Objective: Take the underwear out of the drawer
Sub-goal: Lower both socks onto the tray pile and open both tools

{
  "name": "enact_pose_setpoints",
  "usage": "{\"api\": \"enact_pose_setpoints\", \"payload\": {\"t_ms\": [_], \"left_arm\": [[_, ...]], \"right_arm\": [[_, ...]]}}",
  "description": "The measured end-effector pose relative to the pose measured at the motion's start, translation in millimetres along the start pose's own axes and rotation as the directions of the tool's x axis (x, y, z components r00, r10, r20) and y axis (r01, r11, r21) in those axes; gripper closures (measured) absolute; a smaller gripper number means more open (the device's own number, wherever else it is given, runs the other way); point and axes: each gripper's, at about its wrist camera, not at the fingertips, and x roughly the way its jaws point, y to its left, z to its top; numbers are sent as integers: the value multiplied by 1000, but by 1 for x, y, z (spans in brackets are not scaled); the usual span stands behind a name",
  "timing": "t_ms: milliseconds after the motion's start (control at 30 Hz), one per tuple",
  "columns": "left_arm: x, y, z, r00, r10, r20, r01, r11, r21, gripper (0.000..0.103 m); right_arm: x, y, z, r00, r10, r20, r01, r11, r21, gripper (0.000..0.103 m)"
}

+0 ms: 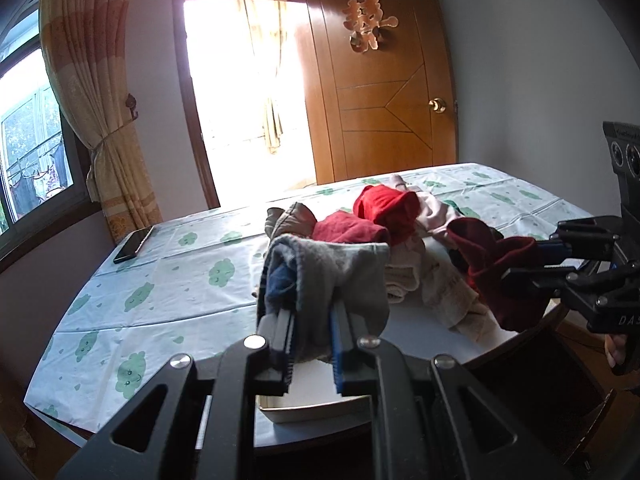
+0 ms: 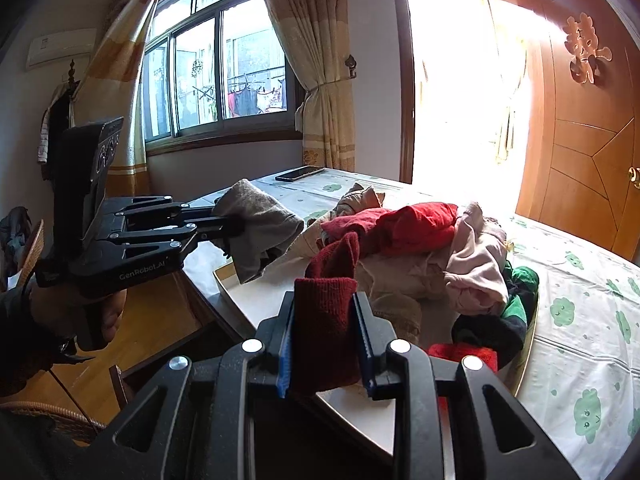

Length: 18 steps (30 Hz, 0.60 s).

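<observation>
Closest to my left lens, my left gripper [image 1: 312, 344] has its jaws pinched nearly together on a grey garment [image 1: 332, 272] with a blue lining, which drapes forward over my fingertips; from the other side I see that same left gripper [image 2: 228, 228] clamped on the grey cloth, carried in a person's hand [image 2: 80, 308]; my right gripper [image 2: 326, 344] holds a dark red garment [image 2: 326, 320] between its blue pads, jaws only slightly apart with the fabric bunched up and filling the gap; in the left view that right gripper [image 1: 520, 264] reaches in from the right edge with the dark red cloth hanging off its tips; just beyond both grips lies a heap of underwear [image 2: 420, 248] in red, pink, beige and green, piled in a shallow white tray [image 2: 240, 296] at the near edge of a bed [image 2: 580, 320] covered in a sheet with green prints; a dark phone [image 1: 134, 245] rests near the far corner of that sheet, well apart from the pile; behind stand a wooden door [image 1: 384, 100] and tied-back curtains [image 1: 104, 120].
</observation>
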Motion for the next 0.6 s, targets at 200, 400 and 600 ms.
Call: {"api": "enact_pose_setpoints", "payload": {"t_ms": [200, 400, 600], "left_arm": [[25, 7, 3, 999, 17, -46, -17, 1000, -7, 91], [51, 7, -4, 993, 15, -118, -16, 1000, -6, 91], [67, 3, -18, 986, 16, -167, -16, 1000, 3, 91]], "right_arm": [[23, -1, 9, 1000, -7, -30, 8, 1000, 16, 74], [52, -2, 9, 996, 0, -93, 3, 999, 33, 74], [76, -3, 0, 988, -8, -154, 14, 999, 33, 74]]}}
